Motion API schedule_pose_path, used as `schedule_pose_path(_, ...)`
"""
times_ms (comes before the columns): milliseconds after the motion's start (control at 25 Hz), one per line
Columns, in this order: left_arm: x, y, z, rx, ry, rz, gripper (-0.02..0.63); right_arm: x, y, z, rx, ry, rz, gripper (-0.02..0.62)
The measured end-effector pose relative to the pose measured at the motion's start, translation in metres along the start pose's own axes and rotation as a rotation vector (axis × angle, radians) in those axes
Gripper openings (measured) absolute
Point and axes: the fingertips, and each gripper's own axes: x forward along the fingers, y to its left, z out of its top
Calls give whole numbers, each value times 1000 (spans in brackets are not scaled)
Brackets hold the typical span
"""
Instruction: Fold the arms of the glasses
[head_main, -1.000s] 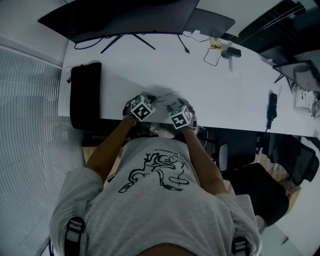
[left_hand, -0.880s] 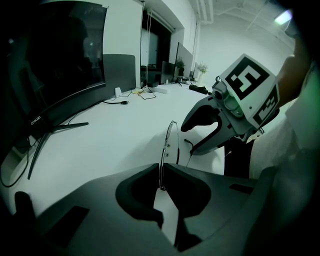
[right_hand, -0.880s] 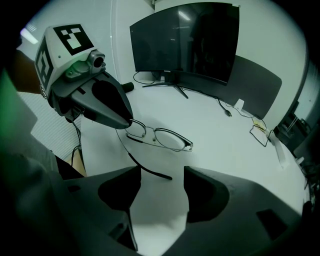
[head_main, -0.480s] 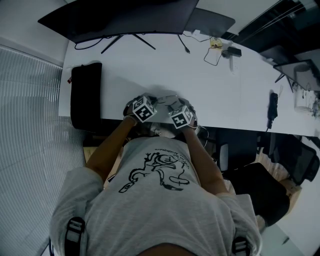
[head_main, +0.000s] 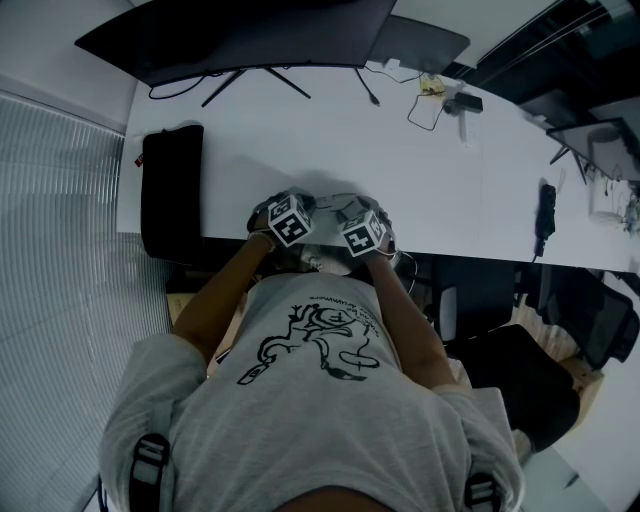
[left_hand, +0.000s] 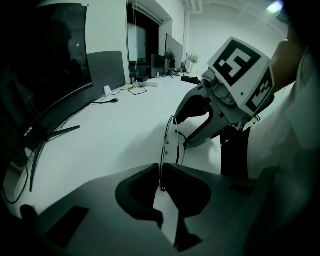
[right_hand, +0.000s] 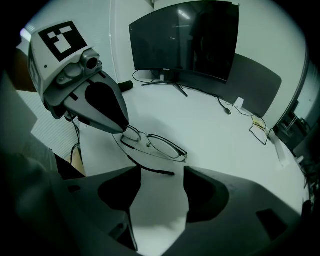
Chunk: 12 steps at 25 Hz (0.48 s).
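Now | glasses (right_hand: 156, 145) pinched in left fingers (left_hand: 137, 186) | just beyond open right fingers (right_hand: 206, 195)

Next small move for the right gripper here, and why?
Probably ease the right gripper forward onto the unfolded arm and swing it in toward the lenses. The left gripper is shut on one end of the glasses, which steadies them. The right jaws stand open and empty, with that arm's dark tip lying right at their tips.
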Motion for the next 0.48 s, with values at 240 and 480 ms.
schedule_pose_path(240, 2, -2, -1, 35, 8, 11, 38, 0, 1, -1, 4, 1, -2, 275)
schedule_pose_path(480, 2, -5, -1, 82, 20, 27, 38, 1, -2, -2, 3, 0, -10, 273)
